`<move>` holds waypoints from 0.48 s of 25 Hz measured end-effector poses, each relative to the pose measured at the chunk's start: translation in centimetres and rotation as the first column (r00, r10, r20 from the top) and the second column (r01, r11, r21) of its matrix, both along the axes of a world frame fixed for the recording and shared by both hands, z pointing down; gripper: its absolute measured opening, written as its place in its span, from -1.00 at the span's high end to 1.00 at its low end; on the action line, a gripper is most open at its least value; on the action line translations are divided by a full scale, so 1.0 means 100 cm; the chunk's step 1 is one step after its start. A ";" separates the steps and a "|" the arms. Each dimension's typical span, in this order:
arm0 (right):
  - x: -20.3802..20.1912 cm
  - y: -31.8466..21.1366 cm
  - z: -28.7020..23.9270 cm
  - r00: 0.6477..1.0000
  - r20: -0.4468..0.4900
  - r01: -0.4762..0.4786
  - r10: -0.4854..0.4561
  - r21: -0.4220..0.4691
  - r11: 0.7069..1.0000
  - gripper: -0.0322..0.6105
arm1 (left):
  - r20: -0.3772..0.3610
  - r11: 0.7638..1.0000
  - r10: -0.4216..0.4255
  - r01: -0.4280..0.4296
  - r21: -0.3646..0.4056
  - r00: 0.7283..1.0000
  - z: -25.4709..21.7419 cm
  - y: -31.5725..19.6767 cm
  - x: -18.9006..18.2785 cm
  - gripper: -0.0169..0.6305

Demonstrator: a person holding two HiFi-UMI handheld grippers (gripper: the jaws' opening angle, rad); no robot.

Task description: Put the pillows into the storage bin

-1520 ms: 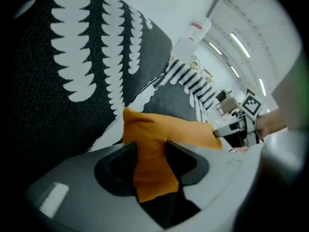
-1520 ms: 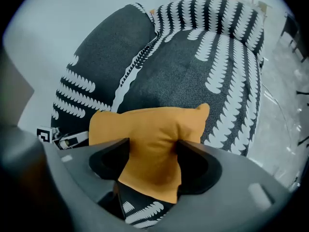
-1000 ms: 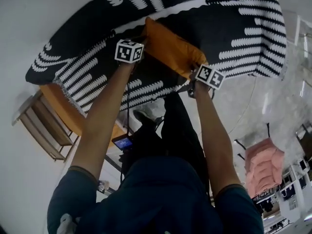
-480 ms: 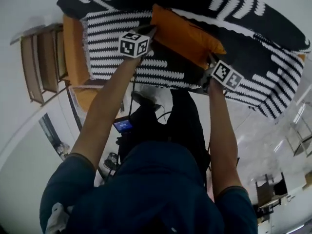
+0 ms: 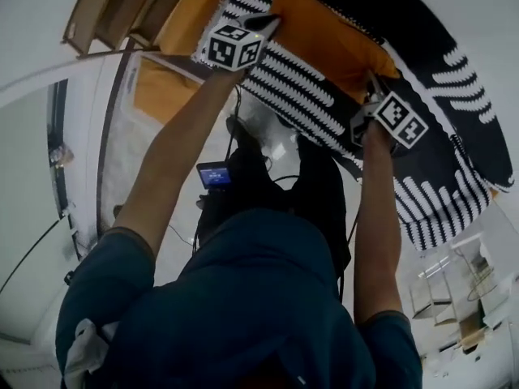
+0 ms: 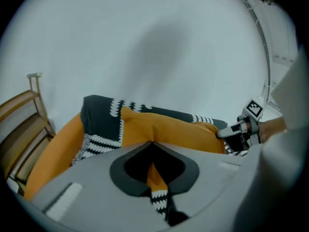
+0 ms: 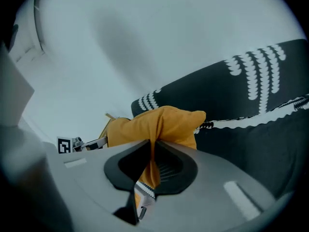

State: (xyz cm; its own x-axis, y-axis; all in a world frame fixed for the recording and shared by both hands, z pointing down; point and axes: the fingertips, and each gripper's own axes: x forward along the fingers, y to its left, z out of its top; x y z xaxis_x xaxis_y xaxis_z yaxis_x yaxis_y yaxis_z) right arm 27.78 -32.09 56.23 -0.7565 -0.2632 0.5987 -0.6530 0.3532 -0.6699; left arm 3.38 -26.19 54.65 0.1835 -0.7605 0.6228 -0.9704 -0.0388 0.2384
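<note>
**Pinched at both ends**

Looking down from the head view: got a plump orange fabric pillow (image 5: 328, 35) with black-and-white striped trim up at 12 to 1 o'clock, strung between the left gripper (image 5: 268, 24) at 11 o'clock and the right gripper (image 5: 375, 87) at 2 o'clock. Sitting right in front of a black throw with white scalloped stripes (image 5: 454, 79), which runs from 12 down to 4 o'clock. Can't tell whether touching it or not.

Over to the left gripper view: clamped tight (image 6: 153, 146) on a fold of orange cloth (image 6: 164, 129) plus a bit of the striped trim, dead centre. Also catching the right gripper (image 6: 221, 133) out at 3 o'clock on the far corner, the throw (image 6: 99, 115) at 10 o'clock, and a light wooden slatted rack (image 6: 21, 124) at 9 o'clock.

Same story in the right gripper view: squeezed down (image 7: 152, 151) on a bunched corner of the pillow (image 7: 159, 122), having just closed in a little further with the fabric and trim caught in between. Left gripper (image 7: 84, 143) peeking in at 8 o'clock, throw (image 7: 251, 81) filling 2 to 4 o'clock.

Back in the head view, spotting the wooden rack (image 5: 122, 2) at 11 o'clock and a small device with a lit blue screen (image 5: 215, 174) near the middle
</note>
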 end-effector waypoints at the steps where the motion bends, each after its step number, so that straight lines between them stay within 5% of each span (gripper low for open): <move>1: -0.022 0.010 -0.007 0.999 0.004 0.032 -0.032 0.005 0.999 0.76 | 0.001 0.999 -0.033 0.033 0.007 0.999 -0.007 0.017 -0.020 0.93; 6: -0.119 0.065 -0.035 0.987 0.014 0.160 -0.160 0.014 0.987 0.78 | 0.004 0.985 -0.172 0.172 0.027 0.985 -0.033 0.104 -0.108 0.93; 12: -0.220 0.138 -0.049 0.952 0.014 0.305 -0.305 0.014 0.952 0.80 | -0.004 0.939 -0.341 0.341 0.051 0.940 -0.050 0.213 -0.193 0.93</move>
State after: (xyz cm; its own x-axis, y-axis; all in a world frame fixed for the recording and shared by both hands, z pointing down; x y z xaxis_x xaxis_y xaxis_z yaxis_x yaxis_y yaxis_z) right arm 5.76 -18.26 51.32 -0.8111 -0.0251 0.5844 -0.5022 0.5421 -0.6737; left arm -15.89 -4.91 49.67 -0.0958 -0.8074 0.5822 -0.9287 0.2830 0.2396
